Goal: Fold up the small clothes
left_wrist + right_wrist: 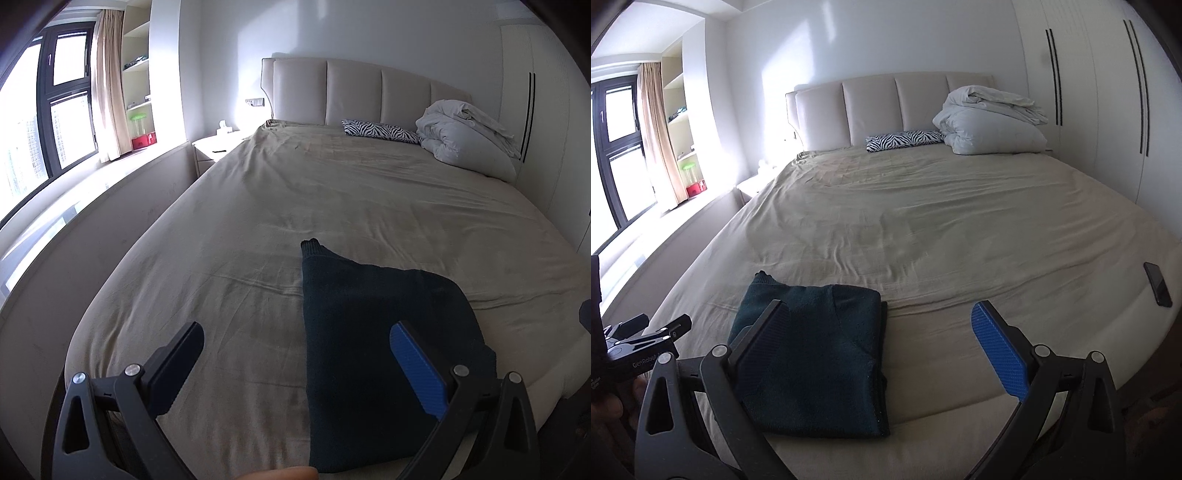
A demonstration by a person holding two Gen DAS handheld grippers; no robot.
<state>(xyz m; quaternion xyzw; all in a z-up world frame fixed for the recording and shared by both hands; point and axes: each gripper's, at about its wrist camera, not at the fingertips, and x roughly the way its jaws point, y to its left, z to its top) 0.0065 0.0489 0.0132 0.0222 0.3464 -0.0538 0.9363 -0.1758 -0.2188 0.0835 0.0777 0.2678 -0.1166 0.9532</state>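
A dark teal knitted garment (812,350) lies folded flat on the beige bed sheet (923,229), near the foot edge. One narrow corner of it sticks out toward the headboard. My right gripper (877,308) hovers open over its right edge, with nothing between the jaws. In the left wrist view the same garment (369,332) lies under the right finger of my left gripper (295,332). That gripper is wide open too and empty. The left gripper (655,325) also shows at the left edge of the right wrist view, beside the garment.
A black phone (1158,284) lies on the bed's right edge. A rolled white duvet (990,125) and a zebra pillow (905,140) sit by the headboard. A nightstand (214,147) and window ledge are on the left, wardrobe doors (1108,92) on the right.
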